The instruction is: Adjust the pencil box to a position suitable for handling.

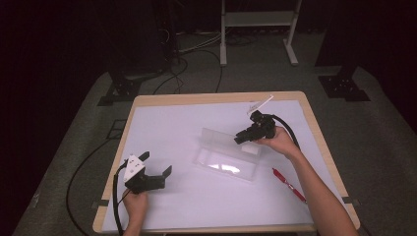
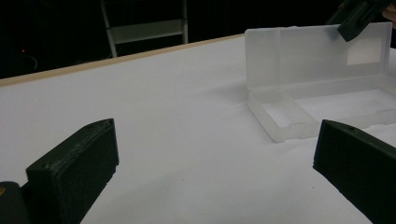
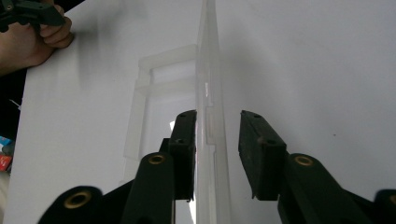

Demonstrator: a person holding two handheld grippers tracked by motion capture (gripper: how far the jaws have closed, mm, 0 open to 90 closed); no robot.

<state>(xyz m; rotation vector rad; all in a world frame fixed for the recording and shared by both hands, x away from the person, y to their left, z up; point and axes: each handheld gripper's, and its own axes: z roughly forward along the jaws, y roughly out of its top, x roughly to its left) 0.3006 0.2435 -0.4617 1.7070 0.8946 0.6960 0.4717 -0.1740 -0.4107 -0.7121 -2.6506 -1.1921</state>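
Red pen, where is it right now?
In the high view the red pen lies on the table's right side, right of the open clear case, beside the person's right forearm.

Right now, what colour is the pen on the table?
The pen is red with a bit of white, best seen in the high view.

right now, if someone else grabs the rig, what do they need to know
Left gripper: open, holding nothing, resting near the table's left front.
Right gripper: jaws straddle the upright lid of the clear plastic case; one pad is off it, so no grip.
Red pen lies right of the case, untouched.
Done: case stands open.
Left: probably put the pen in, then close the lid.
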